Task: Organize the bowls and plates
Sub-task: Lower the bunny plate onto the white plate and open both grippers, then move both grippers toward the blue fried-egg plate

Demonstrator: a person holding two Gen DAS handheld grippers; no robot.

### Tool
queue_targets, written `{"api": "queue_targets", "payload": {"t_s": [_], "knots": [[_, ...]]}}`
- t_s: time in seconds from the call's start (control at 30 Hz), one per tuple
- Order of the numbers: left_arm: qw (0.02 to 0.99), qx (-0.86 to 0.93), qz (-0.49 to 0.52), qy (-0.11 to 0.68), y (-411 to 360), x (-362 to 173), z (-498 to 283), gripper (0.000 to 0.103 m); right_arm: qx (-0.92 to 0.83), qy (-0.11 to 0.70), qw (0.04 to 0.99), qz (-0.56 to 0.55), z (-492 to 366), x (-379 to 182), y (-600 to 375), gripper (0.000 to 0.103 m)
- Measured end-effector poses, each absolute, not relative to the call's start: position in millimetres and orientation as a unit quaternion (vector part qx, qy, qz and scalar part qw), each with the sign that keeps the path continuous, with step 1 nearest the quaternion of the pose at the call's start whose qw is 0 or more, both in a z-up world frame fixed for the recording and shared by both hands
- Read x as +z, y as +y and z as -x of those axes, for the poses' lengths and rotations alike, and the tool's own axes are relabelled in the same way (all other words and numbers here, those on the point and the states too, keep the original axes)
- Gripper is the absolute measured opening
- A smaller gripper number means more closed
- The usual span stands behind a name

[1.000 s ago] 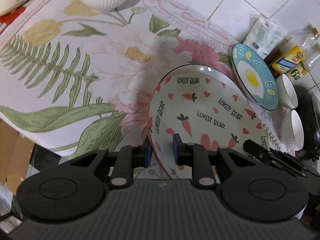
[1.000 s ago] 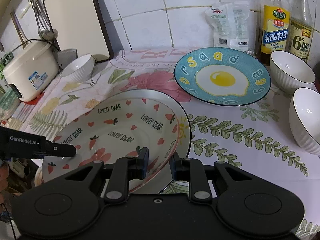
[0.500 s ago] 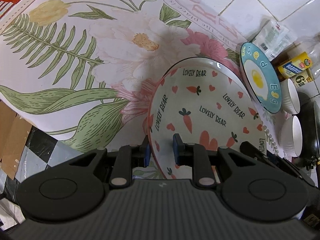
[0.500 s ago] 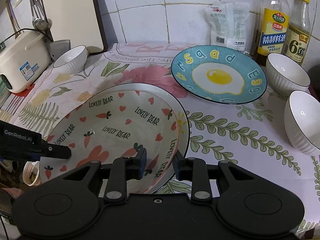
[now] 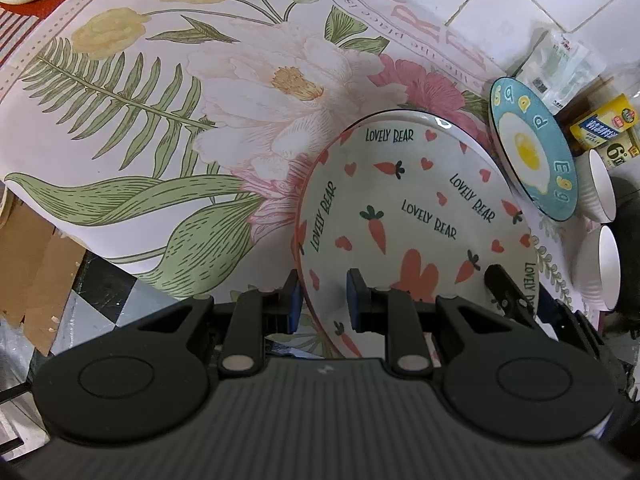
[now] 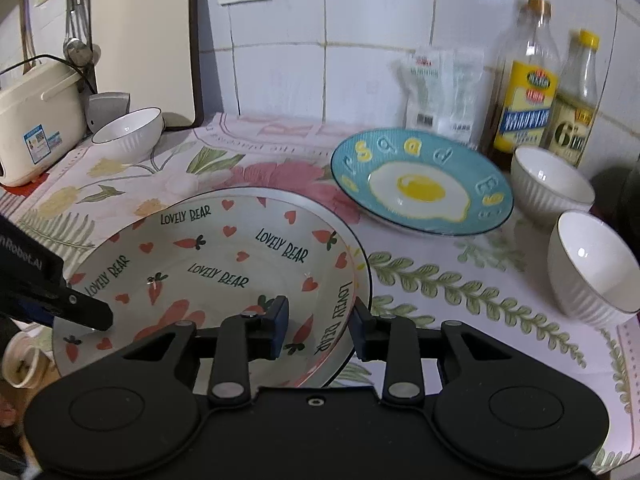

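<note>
A white plate with carrots, hearts and "LOVELY BEAR" lettering rests in a larger black-rimmed plate on the flowered cloth. My left gripper is shut on its near-left rim; it also shows at the left of the right wrist view. My right gripper straddles the opposite rim, its jaws opening and the pads clear of the rim. A blue fried-egg plate lies behind. Two white ribbed bowls stand at the right, and a third at the back left.
A cream rice cooker and a leaning cutting board stand at the back left. Two sauce bottles and a plastic packet line the tiled wall. The table edge drops to cardboard and floor at the left.
The right gripper's jaws have spread off the carrot plate's rim. The plate has sunk from a tilt to lie lower in the black-rimmed plate. The left gripper keeps its hold.
</note>
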State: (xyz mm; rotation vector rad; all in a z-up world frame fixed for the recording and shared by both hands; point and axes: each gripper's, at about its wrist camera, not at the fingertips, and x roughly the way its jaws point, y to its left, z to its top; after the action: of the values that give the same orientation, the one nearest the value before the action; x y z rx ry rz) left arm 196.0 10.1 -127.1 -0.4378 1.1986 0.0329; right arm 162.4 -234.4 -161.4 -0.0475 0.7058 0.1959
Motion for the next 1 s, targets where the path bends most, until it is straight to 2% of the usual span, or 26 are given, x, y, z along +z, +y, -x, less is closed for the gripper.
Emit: {"api": "queue_targets", "payload": {"t_s": [0.27,0.53,0.77,1.0], "knots": [[0.791,0.010,0.212,0.574,5,-130,-197,0.018,0.068,0.321,0.939,0.100,-159,-169,-222,0.039],[0.793,0.008,0.196,0.576,-3,-127,-194,0.018,0.073,0.330,0.936,0.096,-159,-173,-226,0.039],[0.804,-0.012,0.174,0.569,-15,-104,-180,0.019,0.102,0.344,0.934,0.011,-148,-155,-252,0.039],[0.825,-0.038,0.117,0.552,-39,-65,-161,0.024,0.119,0.320,0.940,-0.013,-121,-121,-284,0.039]]}}
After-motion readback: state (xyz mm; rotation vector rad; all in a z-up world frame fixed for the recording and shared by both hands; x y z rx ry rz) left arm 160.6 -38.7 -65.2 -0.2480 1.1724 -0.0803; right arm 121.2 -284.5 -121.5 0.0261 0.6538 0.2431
